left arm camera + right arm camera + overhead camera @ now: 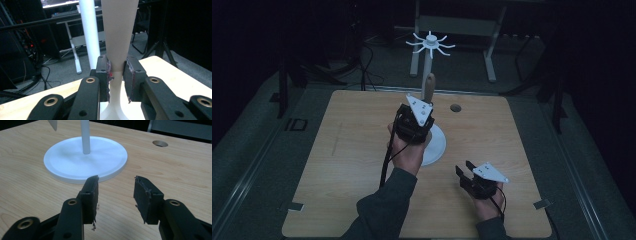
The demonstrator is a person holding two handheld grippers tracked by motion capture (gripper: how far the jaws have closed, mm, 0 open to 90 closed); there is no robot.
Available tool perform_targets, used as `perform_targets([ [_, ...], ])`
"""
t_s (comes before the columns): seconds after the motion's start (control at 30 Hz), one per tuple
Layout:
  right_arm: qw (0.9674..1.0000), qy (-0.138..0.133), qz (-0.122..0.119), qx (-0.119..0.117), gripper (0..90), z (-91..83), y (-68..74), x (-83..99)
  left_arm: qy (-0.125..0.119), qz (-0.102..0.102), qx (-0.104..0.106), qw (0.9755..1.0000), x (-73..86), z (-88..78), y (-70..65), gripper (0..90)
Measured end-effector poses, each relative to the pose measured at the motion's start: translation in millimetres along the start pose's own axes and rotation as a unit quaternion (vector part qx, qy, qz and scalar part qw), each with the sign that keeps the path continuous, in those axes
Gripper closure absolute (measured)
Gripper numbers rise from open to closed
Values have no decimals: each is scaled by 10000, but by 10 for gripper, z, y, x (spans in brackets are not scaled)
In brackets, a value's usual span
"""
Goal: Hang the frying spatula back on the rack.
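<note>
Left hand-held gripper (426, 100) grips a wooden handle (429, 86) over the white stand's base (435, 145) — right hand-held gripper (465, 170) hovers open, near right of the bench (352, 150).

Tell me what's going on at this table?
A person works with tongs in each hand at a wooden table. The left tongs are shut on the narrow end of a pale wooden utensil handle, held upright next to the pole of a white stand whose top has spokes. The right tongs are open and hold nothing, low over the table near the stand's round base.
</note>
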State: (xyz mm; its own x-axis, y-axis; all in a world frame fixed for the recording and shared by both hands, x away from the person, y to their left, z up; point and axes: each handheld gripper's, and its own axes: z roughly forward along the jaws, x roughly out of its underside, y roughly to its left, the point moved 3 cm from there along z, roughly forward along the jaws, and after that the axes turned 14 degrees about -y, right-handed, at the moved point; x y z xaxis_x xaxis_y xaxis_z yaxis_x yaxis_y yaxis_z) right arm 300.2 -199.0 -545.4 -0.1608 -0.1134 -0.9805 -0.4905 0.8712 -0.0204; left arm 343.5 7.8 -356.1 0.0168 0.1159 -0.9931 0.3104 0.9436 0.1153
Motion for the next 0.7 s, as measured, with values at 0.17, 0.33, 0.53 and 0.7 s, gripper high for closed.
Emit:
perform_targets([
  [0.17, 10000, 6, 1, 14, 545, 4, 2, 15, -7, -6, -141, 9999, -43, 8, 35, 755],
  [0.33, 10000, 13, 16, 40, 546, -3, 1, 20, -33, 11, -294, 9996, -83, 29, 36, 755],
  [0.53, 10000, 7, 20, 54, 545, -4, -3, 22, -62, 7, -334, 9994, -130, 56, 34, 754],
  [0.7, 10000, 3, 33, 58, 544, -4, -3, 24, -30, 54, -384, 9992, -165, 96, 28, 754],
])
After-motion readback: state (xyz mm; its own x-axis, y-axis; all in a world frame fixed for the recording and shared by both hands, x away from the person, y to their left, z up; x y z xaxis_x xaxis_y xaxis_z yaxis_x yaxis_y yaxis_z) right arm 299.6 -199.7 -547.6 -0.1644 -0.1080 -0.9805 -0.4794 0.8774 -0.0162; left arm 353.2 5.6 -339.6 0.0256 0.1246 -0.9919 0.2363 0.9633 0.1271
